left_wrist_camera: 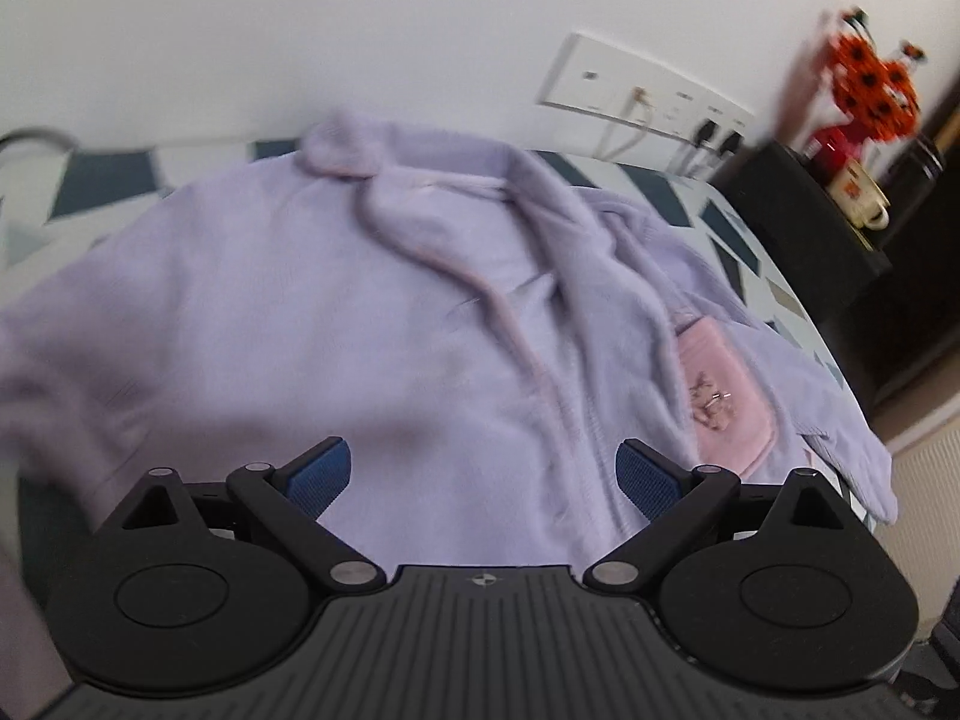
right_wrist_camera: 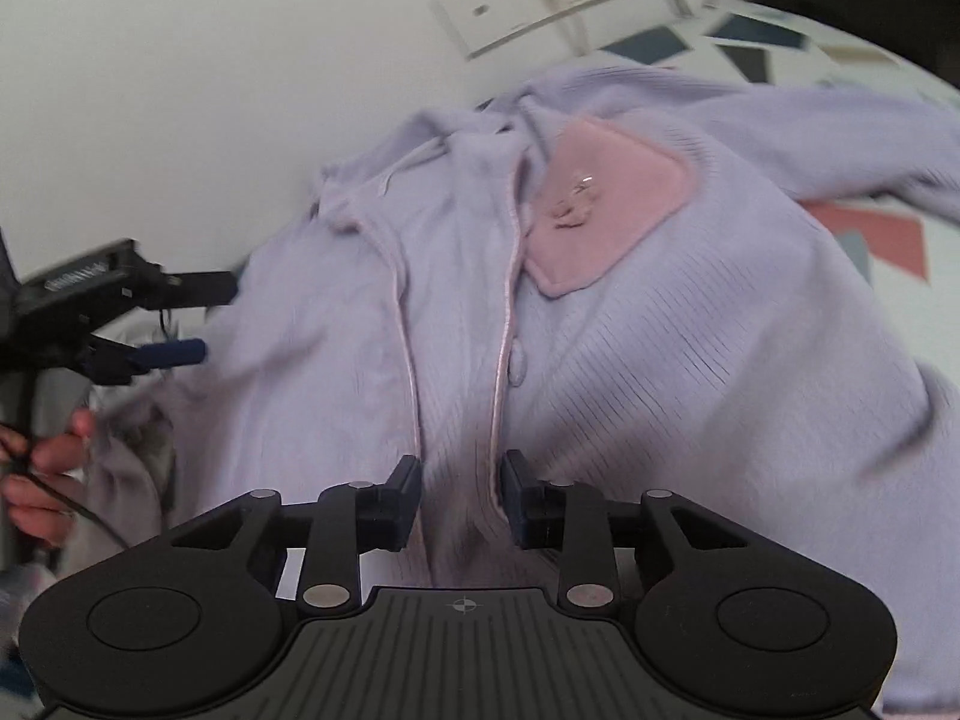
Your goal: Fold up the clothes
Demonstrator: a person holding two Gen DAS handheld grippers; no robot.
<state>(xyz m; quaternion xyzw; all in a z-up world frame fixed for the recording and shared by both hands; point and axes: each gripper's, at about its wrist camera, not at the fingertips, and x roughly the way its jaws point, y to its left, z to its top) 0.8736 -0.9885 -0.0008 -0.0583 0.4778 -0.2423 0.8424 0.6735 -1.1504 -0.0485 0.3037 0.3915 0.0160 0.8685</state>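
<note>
Lilac cardigan [left_wrist_camera: 288, 312] lies spread face-up on a surface with a geometric-print cover [left_wrist_camera: 729, 240], against a white wall [left_wrist_camera: 360, 30]; can't tell whether it's a bed or a counter. Front placket is open and rumpled, pink trim runs down the edges. Pink chest pocket [right_wrist_camera: 606, 219] has a small embellishment on it. One sleeve [right_wrist_camera: 840, 120] stretches out to the right in the right wrist view.

Left gripper [left_wrist_camera: 483, 471]: fingers wide apart, blue pads [left_wrist_camera: 321, 471] visible, nothing between them, hovering over the lower body of the cardigan. It also shows at the left edge of the right wrist view, at the cardigan's side edge, with a hand [right_wrist_camera: 42, 474] below it.

Right gripper [right_wrist_camera: 462, 501]: fingers partly apart, straddling the button placket [right_wrist_camera: 504, 360] near the hem. Fabric sits between them, but the jaws aren't clamped on it.

Background: wall socket panel [left_wrist_camera: 648, 99] with plugs in it, dark cabinet [left_wrist_camera: 798, 228] to the right carrying a mug [left_wrist_camera: 864, 195] and an orange-and-black ornament [left_wrist_camera: 870, 84]. Both views are motion-blurred.
</note>
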